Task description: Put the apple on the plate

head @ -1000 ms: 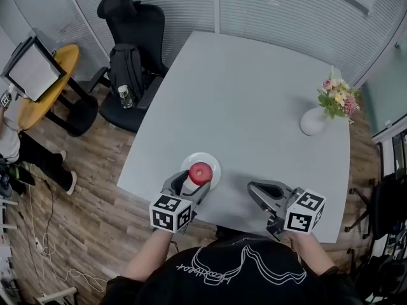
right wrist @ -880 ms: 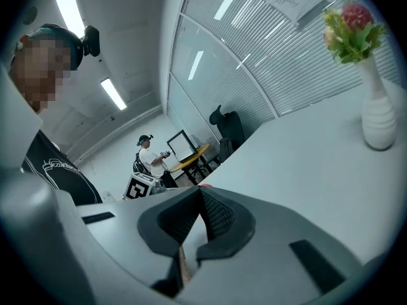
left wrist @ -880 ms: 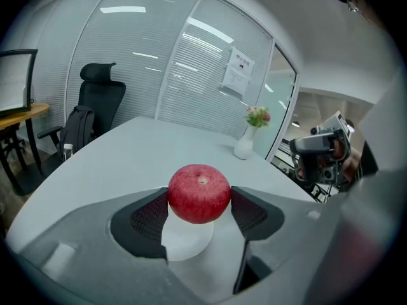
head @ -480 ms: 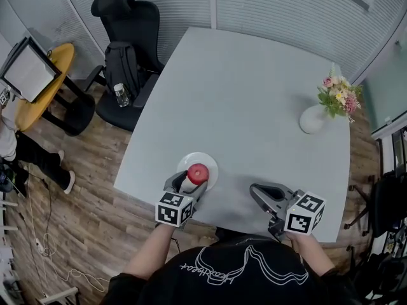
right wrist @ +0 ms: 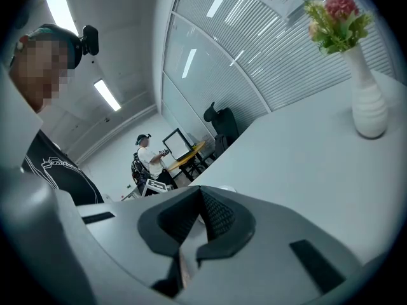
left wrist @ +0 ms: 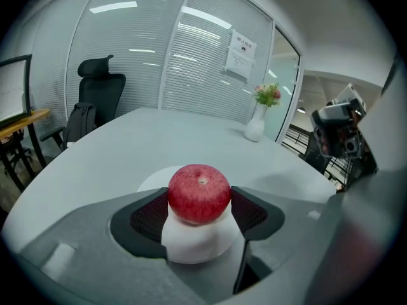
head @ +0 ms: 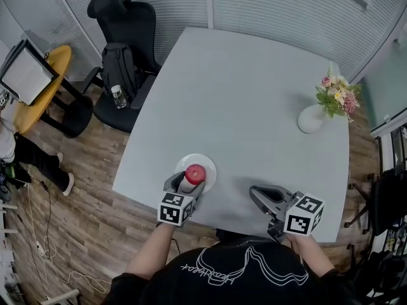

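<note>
A red apple point(head: 195, 172) rests over a white plate point(head: 207, 162) near the table's front edge. My left gripper point(head: 190, 182) reaches in from the front, shut on the apple. In the left gripper view the apple point(left wrist: 199, 192) sits between the two black pads point(left wrist: 150, 215), touching both, with the plate point(left wrist: 152, 180) showing under and behind it. My right gripper point(head: 259, 193) hovers at the front right, apart from the plate, shut with nothing in it. The right gripper point(right wrist: 198, 218) view shows its pads pressed together.
A white vase of flowers point(head: 313, 121) stands at the table's right side. The grey table point(head: 241, 94) ends just behind my grippers. Off its left edge are a black office chair point(head: 124, 24) with a backpack, and a yellow round table point(head: 38, 88).
The left gripper and the apple have stayed over the plate, shifting only slightly with the head camera. The right gripper has kept its place.
</note>
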Tool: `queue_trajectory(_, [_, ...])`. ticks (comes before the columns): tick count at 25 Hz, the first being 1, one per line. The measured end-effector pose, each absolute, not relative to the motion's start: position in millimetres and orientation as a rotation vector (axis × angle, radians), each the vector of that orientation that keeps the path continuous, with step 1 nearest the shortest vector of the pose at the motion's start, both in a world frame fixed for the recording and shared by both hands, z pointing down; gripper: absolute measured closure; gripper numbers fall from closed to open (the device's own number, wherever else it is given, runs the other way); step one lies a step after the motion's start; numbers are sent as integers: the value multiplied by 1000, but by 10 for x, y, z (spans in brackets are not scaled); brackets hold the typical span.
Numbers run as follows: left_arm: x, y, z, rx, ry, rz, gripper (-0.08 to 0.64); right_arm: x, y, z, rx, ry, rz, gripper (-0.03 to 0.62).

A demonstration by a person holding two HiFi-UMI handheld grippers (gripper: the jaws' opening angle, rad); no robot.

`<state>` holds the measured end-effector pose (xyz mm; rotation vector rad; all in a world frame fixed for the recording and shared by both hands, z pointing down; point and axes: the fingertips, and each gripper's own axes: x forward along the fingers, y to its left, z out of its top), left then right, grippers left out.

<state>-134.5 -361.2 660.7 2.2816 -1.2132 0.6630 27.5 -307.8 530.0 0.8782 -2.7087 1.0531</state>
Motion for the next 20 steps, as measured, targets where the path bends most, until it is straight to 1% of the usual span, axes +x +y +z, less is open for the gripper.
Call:
queue_trajectory(10, [-1329,-3600,6600,2344,-1224,661,242,221,-2999,5327,866,-2707,1080,583])
queue_trajectory(14, [-1303,-3580,6567,2340,-1210,604,227,172,-2937,5309,844,-2709,1073,583])
queue_trajectory(20, [-1299,-3495,6292,2373,-1211,553,219,188,-2924,5199,909,-2739,1022,583])
